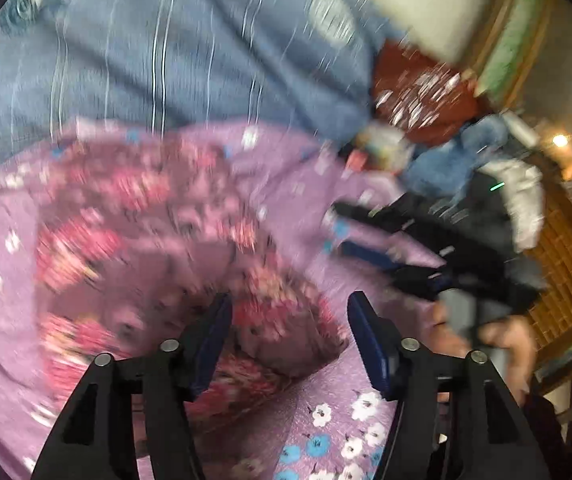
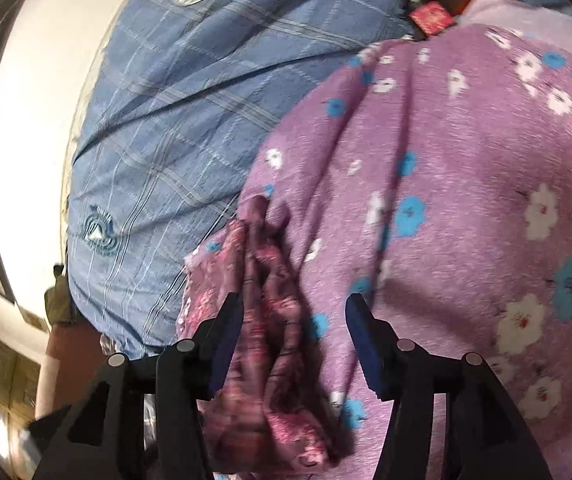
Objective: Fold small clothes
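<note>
The pink floral garment (image 2: pixel 270 320) lies bunched at lower centre on the purple flowered sheet (image 2: pixel 466 184), between the spread fingers of the right gripper (image 2: pixel 294 344). The left gripper (image 1: pixel 289 344) also gapes, holding nothing. Blue checked bedding (image 2: pixel 174 128) fills the upper left; motion blur smears the garment's edges.

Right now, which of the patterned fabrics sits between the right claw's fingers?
The bunched dark pink floral garment, not the lilac sheet with blue and white flowers or the blue checked bedding. The right claw is open around it.
</note>
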Demonstrator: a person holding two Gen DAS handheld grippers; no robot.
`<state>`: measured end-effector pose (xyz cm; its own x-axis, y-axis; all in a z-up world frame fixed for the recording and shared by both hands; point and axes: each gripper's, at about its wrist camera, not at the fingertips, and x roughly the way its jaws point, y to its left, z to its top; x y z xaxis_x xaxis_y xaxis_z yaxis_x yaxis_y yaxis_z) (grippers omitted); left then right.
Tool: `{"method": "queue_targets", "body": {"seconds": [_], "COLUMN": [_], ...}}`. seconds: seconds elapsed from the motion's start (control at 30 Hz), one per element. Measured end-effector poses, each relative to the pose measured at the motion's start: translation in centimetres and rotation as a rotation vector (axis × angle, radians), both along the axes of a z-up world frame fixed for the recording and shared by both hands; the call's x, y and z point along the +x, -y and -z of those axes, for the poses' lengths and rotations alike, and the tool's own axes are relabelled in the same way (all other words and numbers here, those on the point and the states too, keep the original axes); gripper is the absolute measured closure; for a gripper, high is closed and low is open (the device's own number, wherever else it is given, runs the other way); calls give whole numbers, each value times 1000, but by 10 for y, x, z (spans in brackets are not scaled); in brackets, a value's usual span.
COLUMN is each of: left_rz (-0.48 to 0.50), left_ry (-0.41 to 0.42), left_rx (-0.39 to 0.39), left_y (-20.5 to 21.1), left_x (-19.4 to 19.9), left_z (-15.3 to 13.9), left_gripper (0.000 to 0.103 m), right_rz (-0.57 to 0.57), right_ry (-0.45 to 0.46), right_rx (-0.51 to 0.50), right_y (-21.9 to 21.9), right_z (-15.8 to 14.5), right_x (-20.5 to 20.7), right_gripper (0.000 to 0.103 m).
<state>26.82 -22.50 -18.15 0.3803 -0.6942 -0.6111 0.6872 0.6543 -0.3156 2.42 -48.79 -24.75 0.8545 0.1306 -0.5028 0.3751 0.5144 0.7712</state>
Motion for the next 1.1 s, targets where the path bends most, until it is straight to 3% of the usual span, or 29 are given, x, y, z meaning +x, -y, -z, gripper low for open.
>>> {"method": "queue_targets", "body": {"seconds": [0.13, 0.2, 0.3, 0.37, 0.4, 0.43, 0.5, 0.6, 0.67, 0.8, 0.9, 0.93, 1.0, 1.03, 1.07, 1.1], "left_rz": [-82, -200, -331, -347, -345, -343, -322, -294, -294, -299, -295, -294, -291, -291, -289, -285], "left_ry": [15, 9, -51, -106, -121, -135, -159, -112, -74, -16, 20, 29, 45, 52, 61, 70], "left_rx": [-83, -47, 20, 48, 58, 70, 88, 129, 147, 188, 212, 217, 226, 231, 238, 244], "left_y": [-53, -79, -98, -98, -95, -93, -86, -71, -66, -71, -69, -74, -77, -77, -75, -73], "left_x": [12, 19, 36, 43, 45, 46, 52, 55, 61, 37, 27, 23, 17, 15, 14, 15], "left_z": [-10, 2, 28, 44, 49, 56, 63, 59, 54, 54, 52, 51, 51, 50, 49, 49], "left_gripper": [35, 35, 35, 34, 34, 34, 33, 33, 33, 33, 33, 33, 33, 33, 33, 33], "right_rz": [-39, -85, -201, -272, -281, -293, -287, -270, -254, -232, -225, -211, -187, -182, -179, -177], "right_ry": [57, 110, 160, 96, 53, -26, -215, -199, -167, -96, -94, -102, -120, -135, -162, -201], "right_rx": [-89, -141, -188, -238, -263, -293, -327, -316, -325, -355, -363, -380, -381, -357, -328, -311], "right_y": [-25, -41, -70, -92, -97, -103, -106, -101, -101, -104, -104, -103, -97, -89, -79, -71], "right_z": [-17, -28, -37, -33, -28, -18, 10, 10, 2, -21, -36, -40, -43, -41, -32, -21], "right_x": [7, 11, 25, 43, 48, 57, 75, 74, 72, 77, 96, 106, 125, 134, 144, 153], "right_gripper": [47, 49, 65, 81, 81, 82, 99, 103, 94, 94, 91, 86, 63, 37, 25, 28]}}
